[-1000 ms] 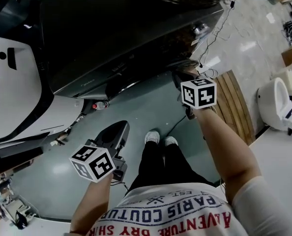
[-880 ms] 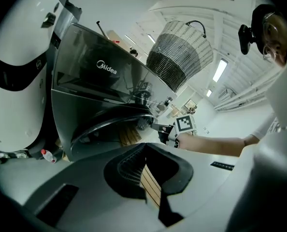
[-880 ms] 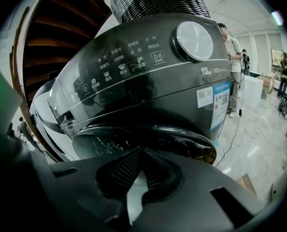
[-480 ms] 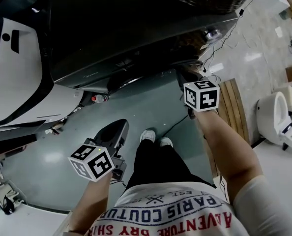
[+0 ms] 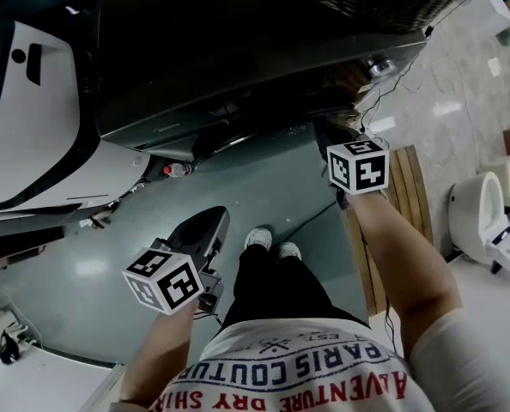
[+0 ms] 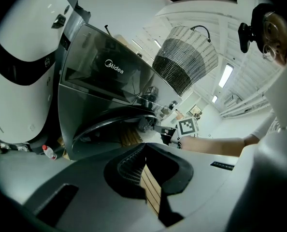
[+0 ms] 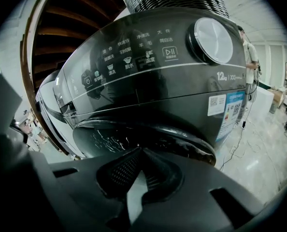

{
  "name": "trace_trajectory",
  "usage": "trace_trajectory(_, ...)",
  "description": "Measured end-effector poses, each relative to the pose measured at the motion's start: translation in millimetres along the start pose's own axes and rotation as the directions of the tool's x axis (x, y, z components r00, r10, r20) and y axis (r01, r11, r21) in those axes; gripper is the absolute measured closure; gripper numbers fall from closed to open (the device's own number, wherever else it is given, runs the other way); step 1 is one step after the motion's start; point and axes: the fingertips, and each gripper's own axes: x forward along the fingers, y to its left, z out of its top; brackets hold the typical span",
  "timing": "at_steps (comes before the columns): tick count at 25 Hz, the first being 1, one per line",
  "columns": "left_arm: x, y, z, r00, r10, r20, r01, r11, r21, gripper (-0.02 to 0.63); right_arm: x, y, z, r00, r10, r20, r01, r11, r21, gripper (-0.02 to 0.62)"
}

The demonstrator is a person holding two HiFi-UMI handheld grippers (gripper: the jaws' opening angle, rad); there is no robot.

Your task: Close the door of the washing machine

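A dark grey front-loading washing machine fills the top of the head view, and its control panel and dial fill the right gripper view. Its round door lies just ahead of my right gripper, which is shut and holds nothing. In the left gripper view the door's rim seems to stand a little off the front, with my right gripper at its edge. In the head view my right gripper is at the machine's front right. My left gripper hangs back over the floor, shut and empty.
A white machine stands to the left. A wicker basket sits on the dark machine. A small red-capped bottle lies on the floor at its foot. A wooden pallet, a cable and white toilets are to the right.
The head view has drifted slightly. My right gripper has edged a little to the right along the machine's front. My left gripper has hardly moved.
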Motion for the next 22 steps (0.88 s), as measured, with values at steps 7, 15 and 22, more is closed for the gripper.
trace_trajectory(7,5,-17,1,1.000,-0.023,0.004,0.023,1.000,0.001,0.581,1,4,-4,0.997,0.080,0.017,-0.081,0.988,0.129,0.574)
trace_trajectory(15,-22,-29,-2,0.999,-0.016,0.029,0.016,1.000,0.004,0.581,-44,52,5,0.985,0.171,0.002,-0.171,0.985,0.025,0.574)
trace_trajectory(22,-56,-79,24,0.992,-0.054,0.117,0.045,0.996,0.074,0.583,-145,98,40,0.949,0.311,0.048,-0.310,0.950,-0.031,0.574)
